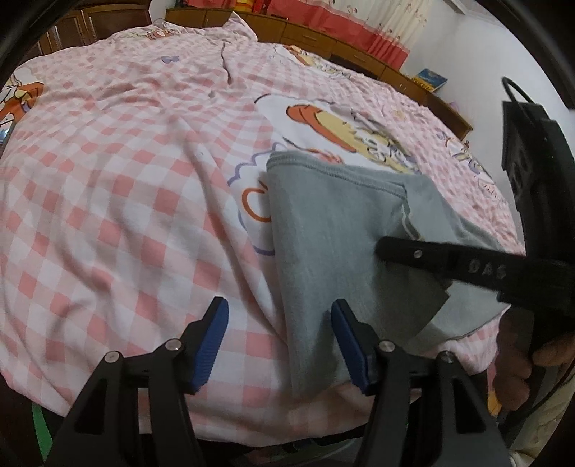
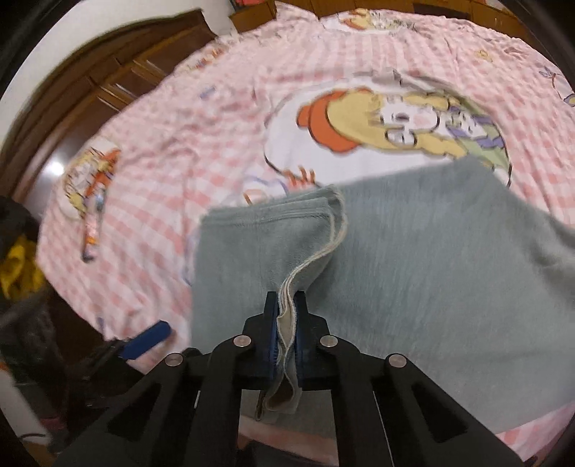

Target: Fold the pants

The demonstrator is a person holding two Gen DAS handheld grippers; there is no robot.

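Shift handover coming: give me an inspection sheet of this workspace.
Surface: bed with pink checked cartoon sheet, wrinkled.
Job's things: grey pants, partly folded, near the bed's front edge.
Clutter: book on the wooden ledge; yellow item beside the bed.
Grippers: left tongs open, one finger over the pants' edge; right tongs shut on a bunched pants edge.
Cables: black cable looped at the right tool.
Surroundings: wooden cabinets, red-and-cream curtain.
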